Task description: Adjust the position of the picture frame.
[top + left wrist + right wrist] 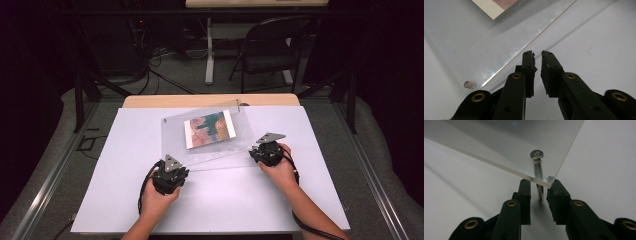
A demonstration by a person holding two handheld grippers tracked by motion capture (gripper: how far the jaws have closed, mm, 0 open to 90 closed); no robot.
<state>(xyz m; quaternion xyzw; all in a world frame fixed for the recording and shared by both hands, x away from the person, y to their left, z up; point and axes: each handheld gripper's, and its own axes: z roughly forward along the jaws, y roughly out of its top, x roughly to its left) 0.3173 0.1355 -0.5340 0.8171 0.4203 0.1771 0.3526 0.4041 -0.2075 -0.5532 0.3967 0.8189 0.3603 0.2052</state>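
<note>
Left gripper [169,172] at the near-left corner of the clear acrylic frame [175,135] — jaws nearly closed, a thin gap between the pads, nothing pinched; the frame's edge runs just beside the tips. The frame lies mid-tabletop toward the far edge of the white tabletop [225,200], tilted, a colourful picture [210,129] inside it. Right gripper [265,150] at the frame's near-right corner — jaws flank the metal standoff pin [537,170]; whether the pads press on it, cannot tell.
</note>
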